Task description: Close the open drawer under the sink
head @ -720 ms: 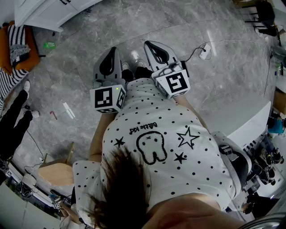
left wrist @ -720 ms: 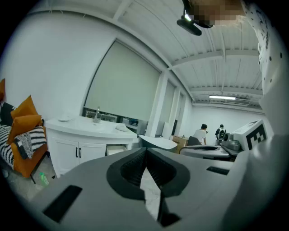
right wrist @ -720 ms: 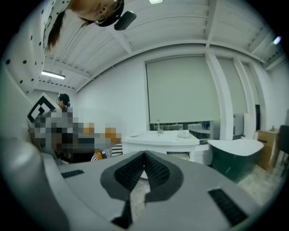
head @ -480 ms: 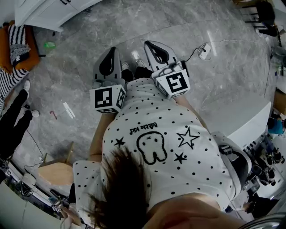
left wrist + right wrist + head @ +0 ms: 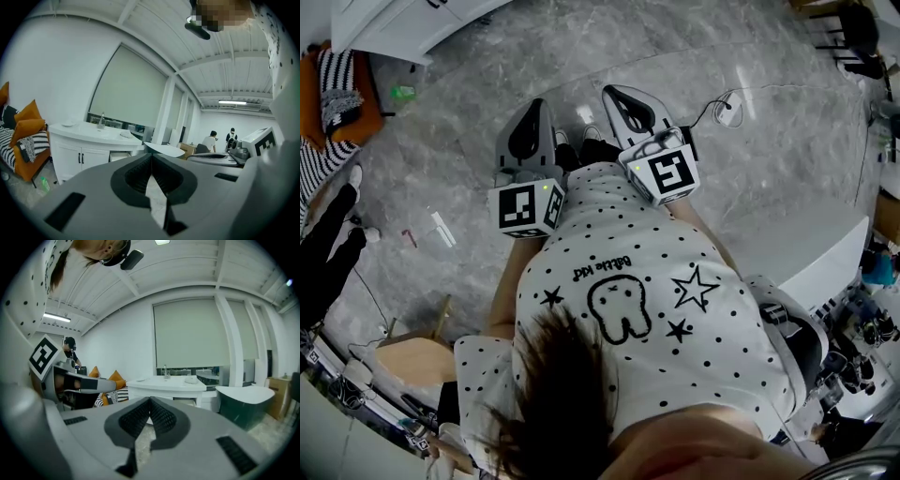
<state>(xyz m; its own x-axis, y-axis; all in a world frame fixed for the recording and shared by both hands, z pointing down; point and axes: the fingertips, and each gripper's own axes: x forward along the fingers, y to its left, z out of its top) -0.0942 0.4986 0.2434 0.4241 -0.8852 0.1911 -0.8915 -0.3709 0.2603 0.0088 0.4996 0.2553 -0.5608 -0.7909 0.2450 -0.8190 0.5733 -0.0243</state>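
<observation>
Not much has moved in the last moment tbh, both claws sit in the same spot out in front of the person, so the job hasn't really started. The left gripper point(image 5: 152, 157) and right gripper point(image 5: 150, 401) are both closed tip to tip with nothing in them, held side by side and tipped slightly downward. The sink cabinet point(image 5: 89, 140) is well apart across the room, with what looks like the open drawer point(image 5: 121, 156) sticking out under its counter, so I'd guess walking over comes first
</observation>
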